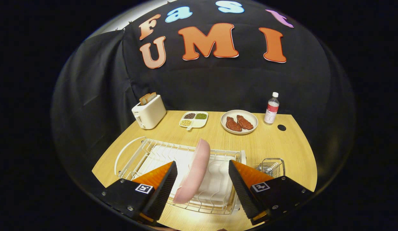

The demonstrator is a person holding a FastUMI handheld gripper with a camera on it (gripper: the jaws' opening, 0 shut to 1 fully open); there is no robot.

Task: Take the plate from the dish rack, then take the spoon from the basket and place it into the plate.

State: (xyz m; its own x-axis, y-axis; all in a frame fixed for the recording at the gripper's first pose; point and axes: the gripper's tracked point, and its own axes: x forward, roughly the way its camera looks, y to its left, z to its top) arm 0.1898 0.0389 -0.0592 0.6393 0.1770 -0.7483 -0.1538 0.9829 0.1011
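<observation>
The gripper (202,179) stands wide open with nothing in its hold, one finger on each side of the pink plate (195,171), neither pressing on it. The plate stands on edge and tilted in the white wire dish rack (134,154), its rim running between the fingers. The likely risk is at the close: the plate is thin, smooth and leaning, so a pinch off its middle may twist it or let it slip, and a lift not in line with the wires may snag the rack and drag it over the wooden table (282,144). It looks glossy, pale and unchipped. Right of the rack, beyond the right finger, sits the small wire basket (272,166); I cannot make out the spoon in it.
</observation>
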